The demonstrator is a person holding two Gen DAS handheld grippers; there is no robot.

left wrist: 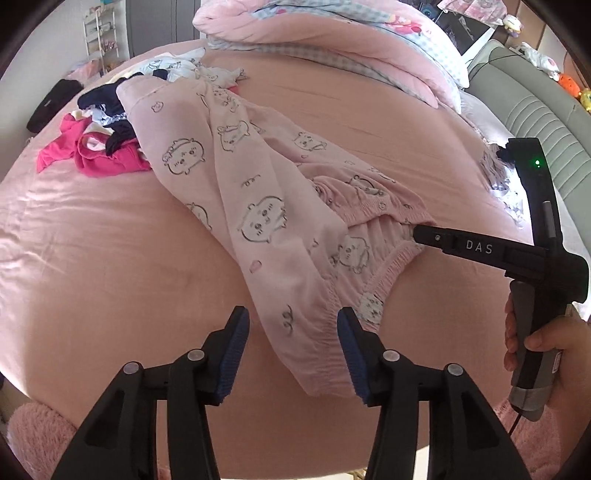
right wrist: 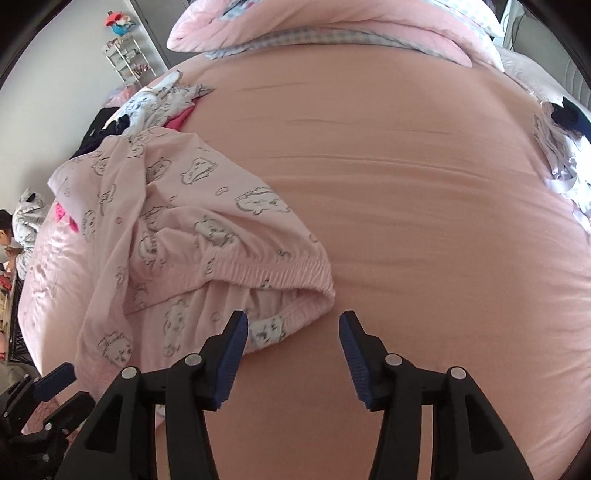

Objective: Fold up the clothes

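Bed sheet (right wrist: 424, 177) (pink) under pajama pants (left wrist: 258, 206).

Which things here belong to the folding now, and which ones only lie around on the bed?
Belonging to the job:
- pink pajama pants
- left tool, open
- right tool, open

Just lying about:
- magenta garment
- white printed garment
- pink duvet
- shelf

Left gripper (left wrist: 293, 350) and right gripper (right wrist: 291, 354) both spread wide, seemingly empty.

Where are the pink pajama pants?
In the left wrist view, the pajama pants lie mid-bed, beside the clothes pile, waistband near both grippers.
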